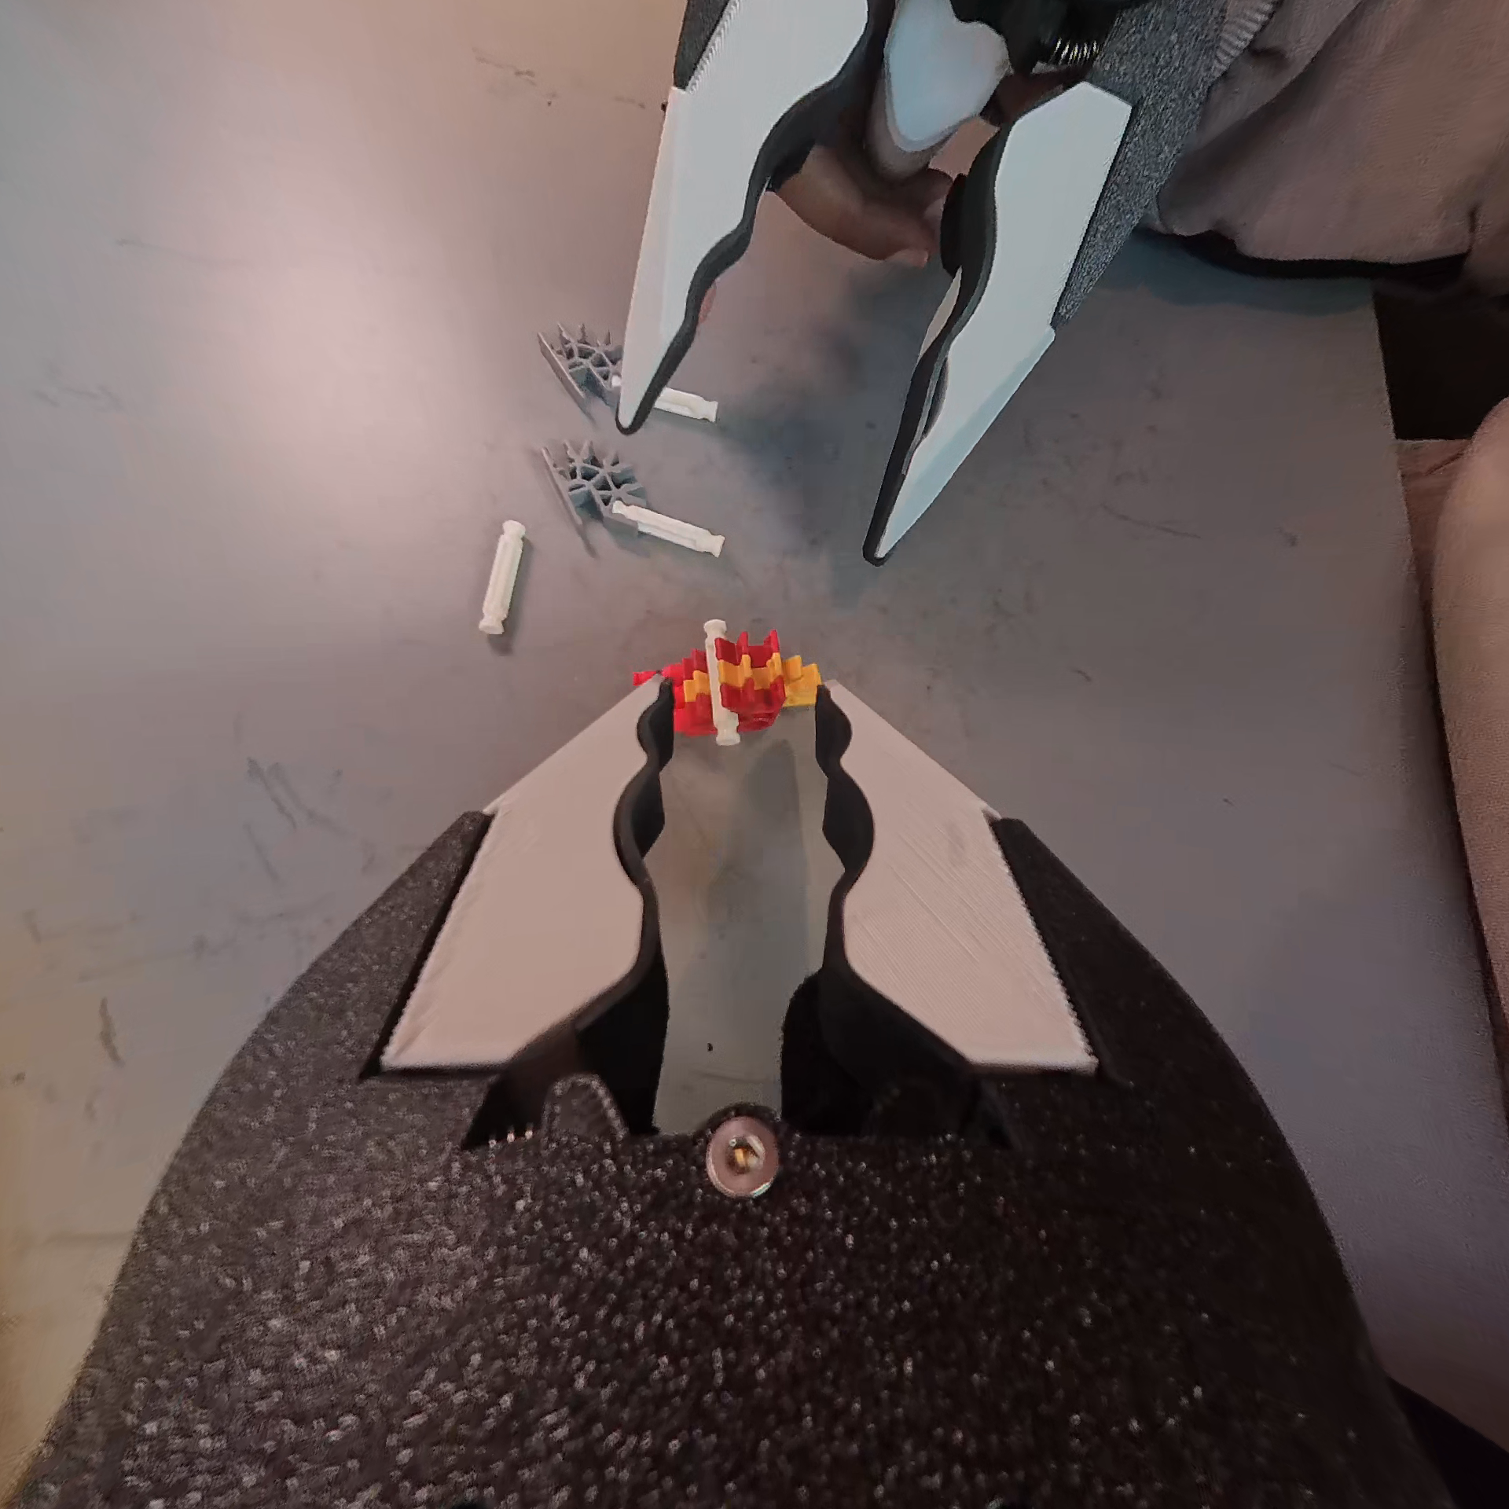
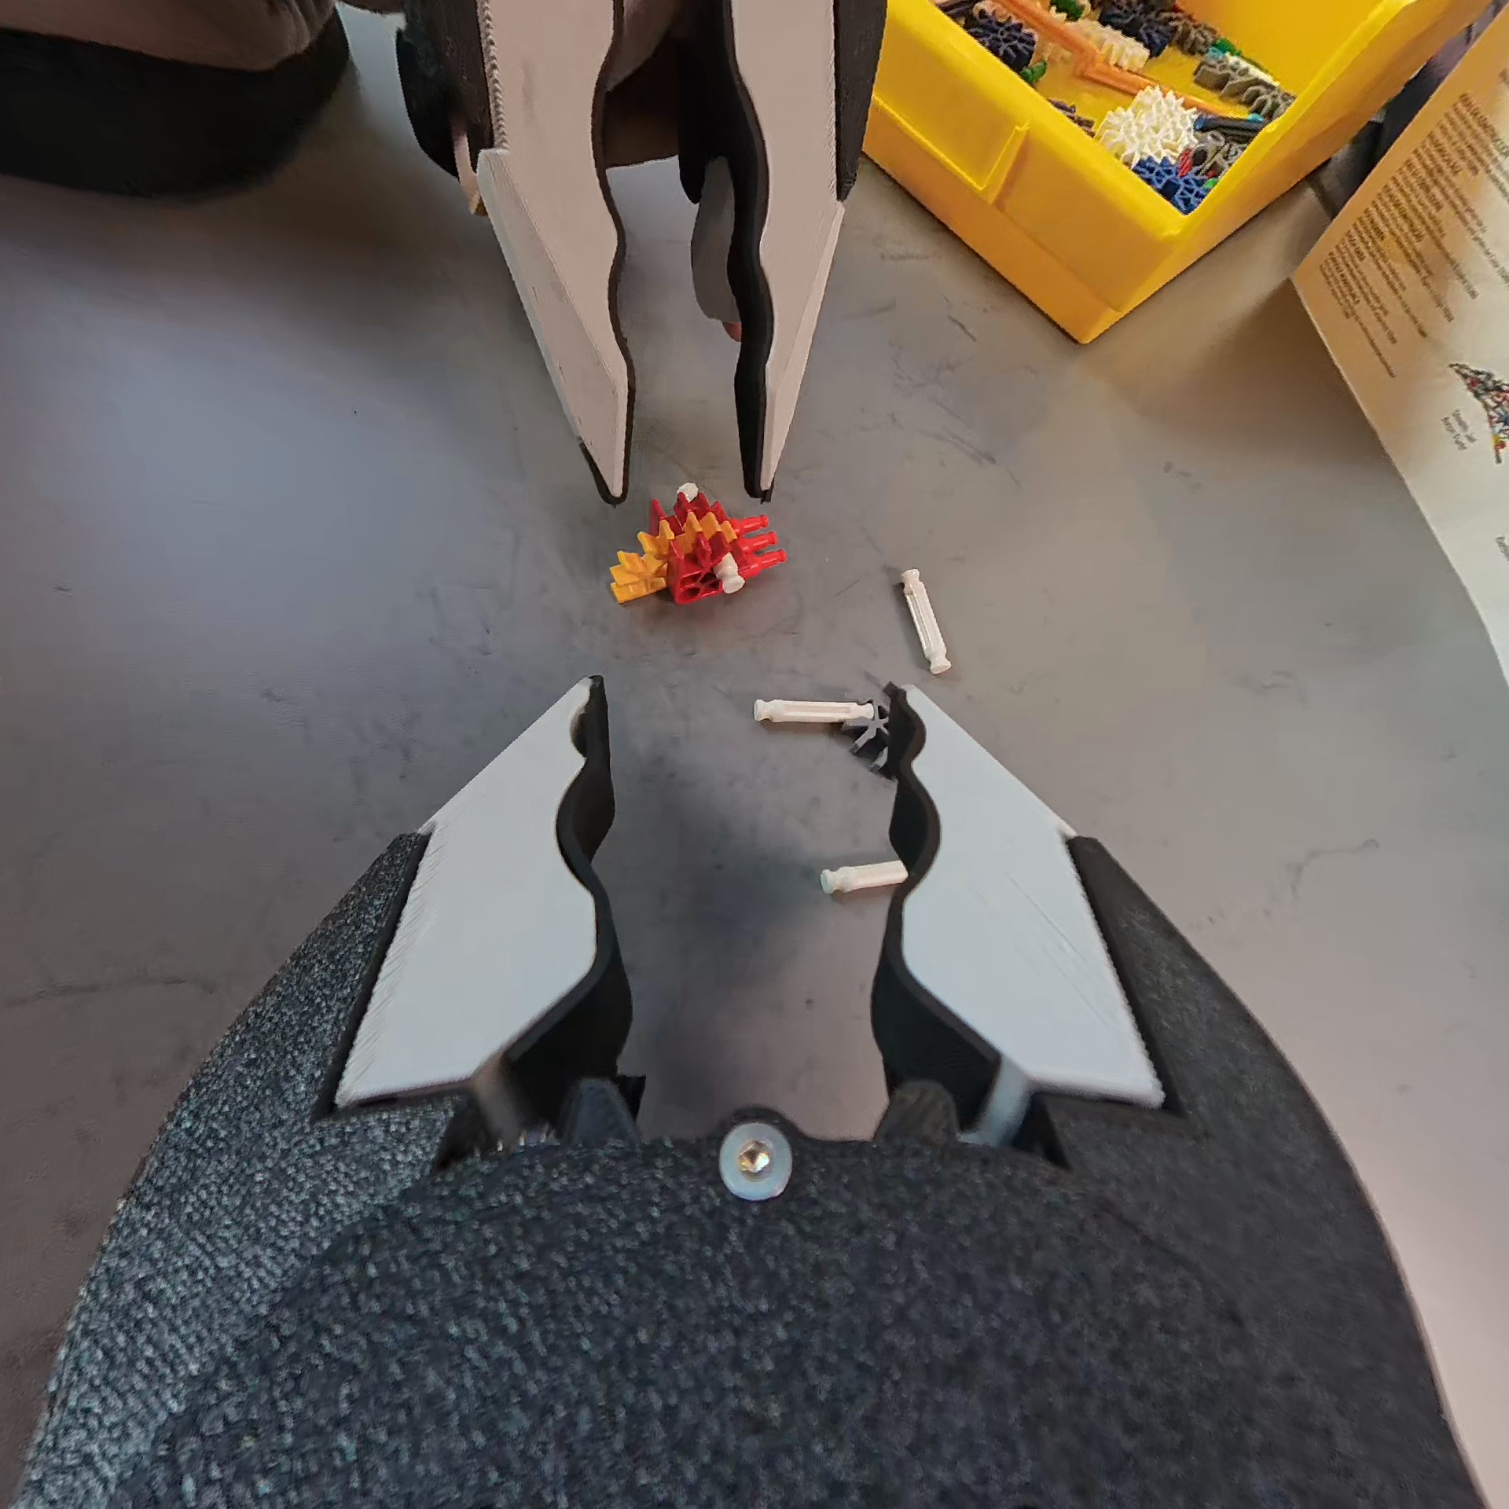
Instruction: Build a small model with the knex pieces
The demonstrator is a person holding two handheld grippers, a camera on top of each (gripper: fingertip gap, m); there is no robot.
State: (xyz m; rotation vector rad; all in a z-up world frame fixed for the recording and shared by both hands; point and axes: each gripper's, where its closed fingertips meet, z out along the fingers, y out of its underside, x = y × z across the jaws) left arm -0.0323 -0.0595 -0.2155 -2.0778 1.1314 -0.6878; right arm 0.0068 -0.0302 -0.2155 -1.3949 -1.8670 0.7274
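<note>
In the left wrist view, the left gripper (image 1: 741, 694) stands partly open with nothing clamped; its tips sit just short of a small red and orange cluster (image 1: 739, 682) of snapped-together connectors with a white rod through it, which rests on the grey table (image 1: 245, 408). Beyond it lie a loose white rod (image 1: 502, 576) and two grey connectors, each with a white rod plugged in: the nearer grey connector (image 1: 596, 482) and the farther grey connector (image 1: 581, 359). The right gripper (image 1: 747, 494) comes in from above, spread wide and empty; one fingertip lies at the farther piece's rod. By the look of it, one cluster is built, two pairs are joined but apart, and one rod lies unused. The table's right edge meets fabric at the right; to the left the surface runs on.

In the right wrist view, the right gripper (image 2: 747, 690) is wide open and holds nothing; one finger overlaps a grey connector with rod (image 2: 825, 714), though whether it touches cannot be told; a second rod (image 2: 864, 878) pokes out from under the same finger. The single rod (image 2: 925, 620) lies apart. The left gripper (image 2: 690, 494) hangs just above the cluster (image 2: 694, 555), narrowly parted. A yellow bin (image 2: 1021, 188) of parts and a printed sheet (image 2: 1404, 286) crowd the far right; toward the left the surface continues.
</note>
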